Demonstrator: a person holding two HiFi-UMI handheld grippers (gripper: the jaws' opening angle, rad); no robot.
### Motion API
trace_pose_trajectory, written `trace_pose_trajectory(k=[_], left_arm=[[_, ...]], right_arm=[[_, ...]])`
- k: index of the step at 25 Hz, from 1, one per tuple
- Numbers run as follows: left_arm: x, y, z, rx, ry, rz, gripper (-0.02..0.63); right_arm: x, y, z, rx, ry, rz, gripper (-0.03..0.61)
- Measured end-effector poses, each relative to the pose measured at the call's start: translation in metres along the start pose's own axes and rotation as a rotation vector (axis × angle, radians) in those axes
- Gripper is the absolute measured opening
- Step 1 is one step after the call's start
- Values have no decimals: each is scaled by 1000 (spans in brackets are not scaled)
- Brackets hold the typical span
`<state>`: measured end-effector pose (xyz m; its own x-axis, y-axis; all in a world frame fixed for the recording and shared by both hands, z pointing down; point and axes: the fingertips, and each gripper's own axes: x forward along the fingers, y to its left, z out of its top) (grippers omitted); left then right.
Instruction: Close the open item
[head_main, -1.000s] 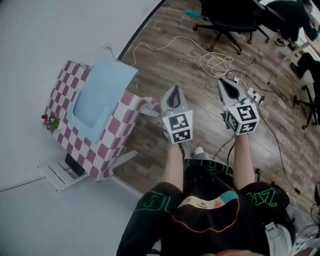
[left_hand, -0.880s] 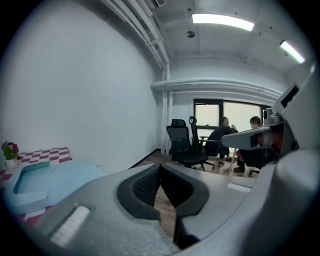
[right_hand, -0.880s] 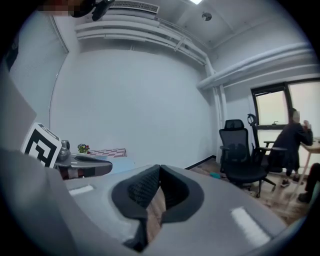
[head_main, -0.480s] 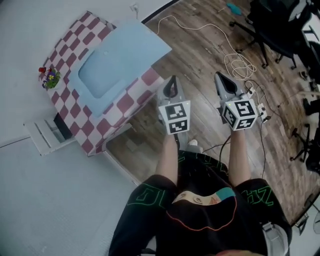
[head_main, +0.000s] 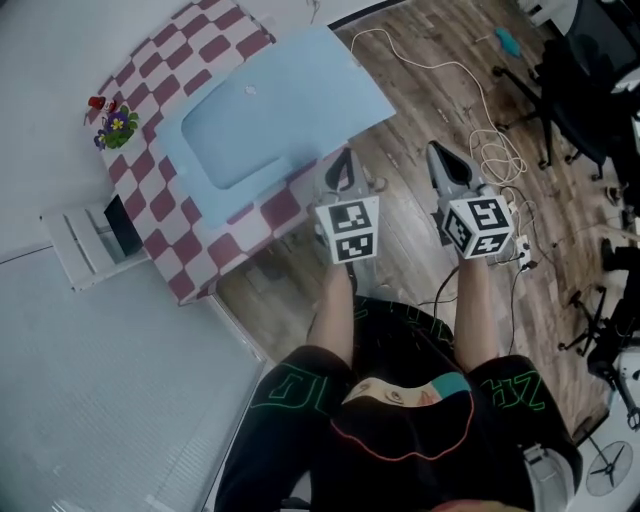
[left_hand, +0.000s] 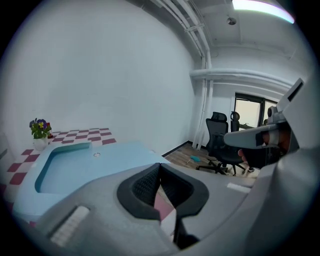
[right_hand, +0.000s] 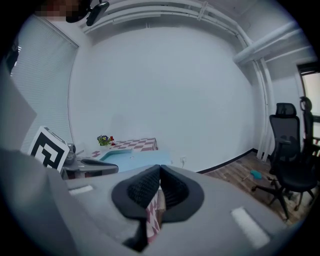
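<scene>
A table under a red-and-white checked cloth (head_main: 215, 250) stands at the upper left of the head view, with a large pale blue basin-like top (head_main: 270, 110) lying on it. Below its left end a white box-like item (head_main: 85, 245) stands open, with a dark opening (head_main: 122, 226) beside its swung-out flap. My left gripper (head_main: 345, 160) is shut and empty, its tips over the cloth's near edge by the blue top (left_hand: 90, 165). My right gripper (head_main: 440, 155) is shut and empty over the wooden floor, to the right of the table. The white item shows in neither gripper view.
A small pot of flowers (head_main: 118, 127) sits at the table's far left corner. Loose white cables (head_main: 490, 130) lie on the wooden floor (head_main: 420, 230) to the right. Black office chairs (head_main: 590, 100) stand at the far right. A white wall (left_hand: 125, 75) rises behind the table.
The table has drawn closer and shifted right in the head view. Both grippers have travelled towards it and stayed shut; the left one now reaches the cloth's edge.
</scene>
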<state>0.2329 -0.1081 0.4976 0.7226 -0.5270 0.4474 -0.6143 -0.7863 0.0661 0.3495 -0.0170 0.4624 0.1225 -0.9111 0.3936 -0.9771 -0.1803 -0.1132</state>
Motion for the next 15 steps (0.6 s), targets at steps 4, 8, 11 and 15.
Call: trace_pose_trajectory(k=[4,8,11,15], left_arm=[[10,25,4,-11,5,8,8],[16,44,8,-21,8,25,8],[22,50,8,-39,16,23,8],[31,49,3,-42,36,22,8]], right_arm=[[28,13,12,-7,0,15,3],[49,28,15,-23,16,44,3],[60,31,16,-28,28,56,3],[70,25,12,-55,60,50,3]])
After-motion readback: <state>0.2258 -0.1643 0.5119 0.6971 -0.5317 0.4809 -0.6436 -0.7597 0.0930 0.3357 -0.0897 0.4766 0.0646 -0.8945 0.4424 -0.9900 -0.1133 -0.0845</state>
